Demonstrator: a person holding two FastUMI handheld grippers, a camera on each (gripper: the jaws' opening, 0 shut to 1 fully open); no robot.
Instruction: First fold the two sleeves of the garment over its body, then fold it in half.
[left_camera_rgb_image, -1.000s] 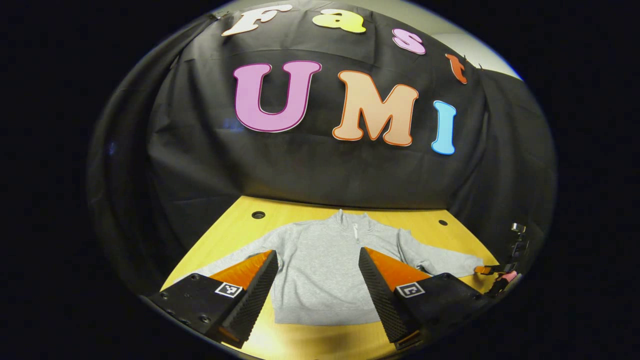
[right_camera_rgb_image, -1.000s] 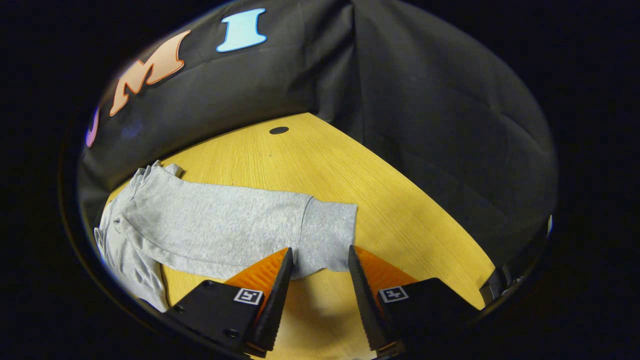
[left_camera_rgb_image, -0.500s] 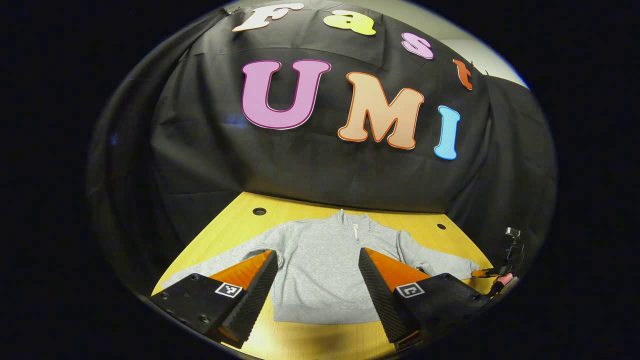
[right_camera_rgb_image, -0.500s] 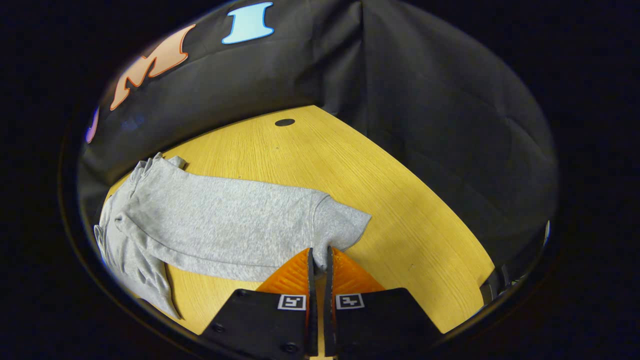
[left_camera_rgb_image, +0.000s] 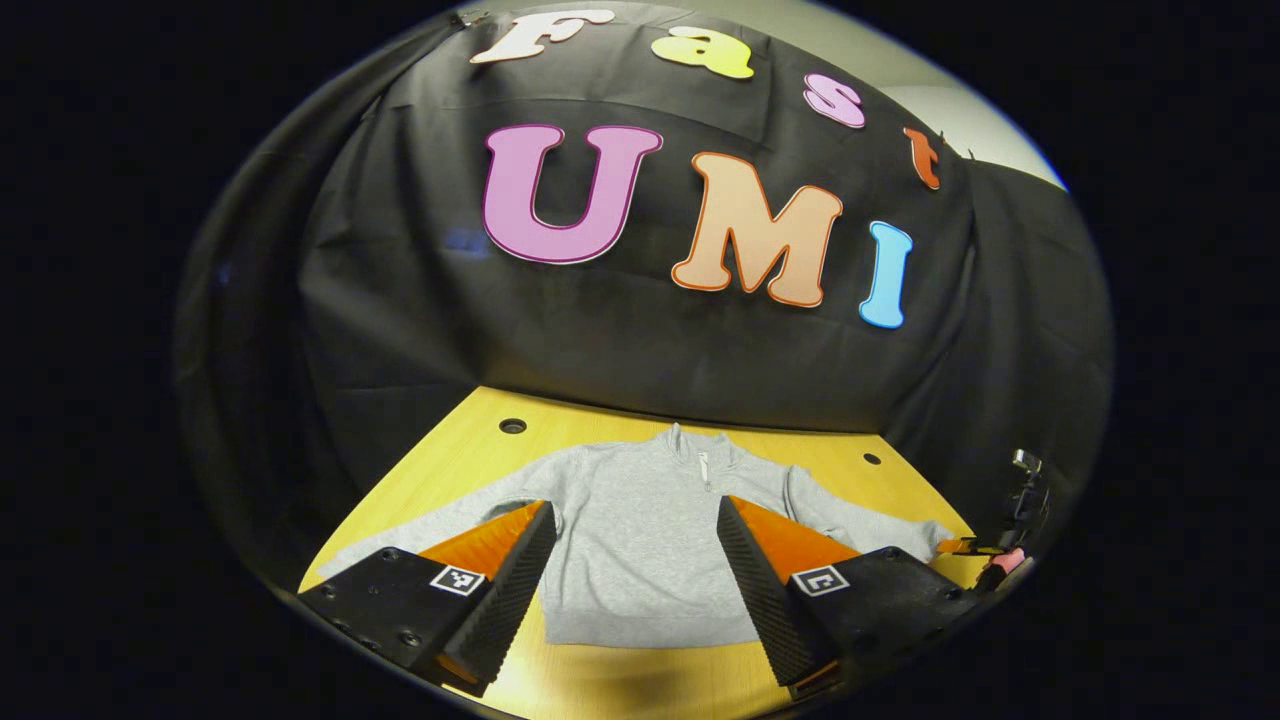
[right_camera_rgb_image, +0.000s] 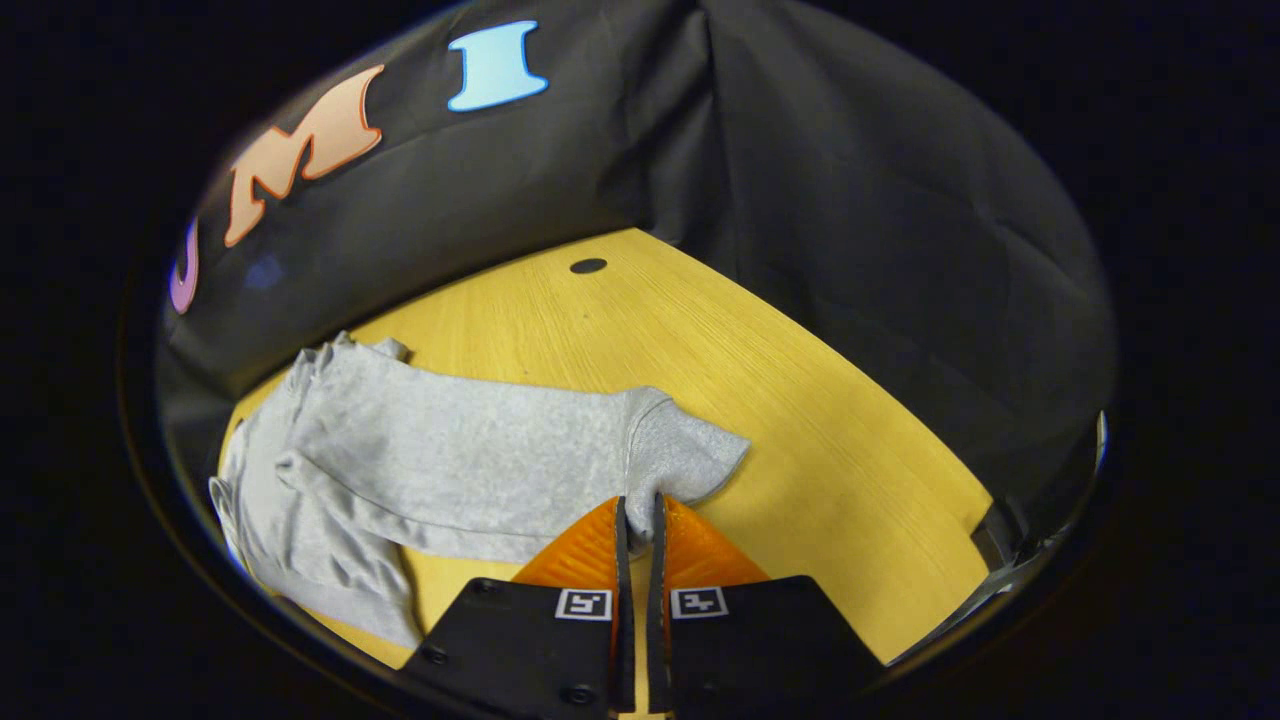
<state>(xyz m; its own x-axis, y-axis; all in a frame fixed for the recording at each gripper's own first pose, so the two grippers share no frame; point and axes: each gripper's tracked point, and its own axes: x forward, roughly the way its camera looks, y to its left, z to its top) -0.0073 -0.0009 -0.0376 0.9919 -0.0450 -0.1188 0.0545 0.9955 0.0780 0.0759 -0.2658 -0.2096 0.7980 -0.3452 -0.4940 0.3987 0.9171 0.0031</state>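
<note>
A grey zip-neck sweatshirt (left_camera_rgb_image: 640, 530) lies flat on the yellow wooden table (left_camera_rgb_image: 470, 450), collar toward the back wall, both sleeves spread out to the sides. My left gripper (left_camera_rgb_image: 635, 540) hovers open above the sweatshirt's body, nothing between its fingers. In the right gripper view the right sleeve (right_camera_rgb_image: 470, 460) stretches across the table, and my right gripper (right_camera_rgb_image: 637, 515) is shut on the near edge of its cuff (right_camera_rgb_image: 685, 455), which is lifted slightly. The right gripper (left_camera_rgb_image: 975, 548) also appears small at the far right of the left gripper view, at the sleeve's end.
Black cloth walls close the table at the back and right. Round holes (left_camera_rgb_image: 512, 426) (left_camera_rgb_image: 872, 459) (right_camera_rgb_image: 588, 266) sit in the tabletop near the back corners. Bare table (right_camera_rgb_image: 800, 400) lies right of the cuff.
The right gripper went from open around the cuff to shut on it, and it has since raised and pulled the cuff a little. The left gripper stayed open, drifting slightly.
</note>
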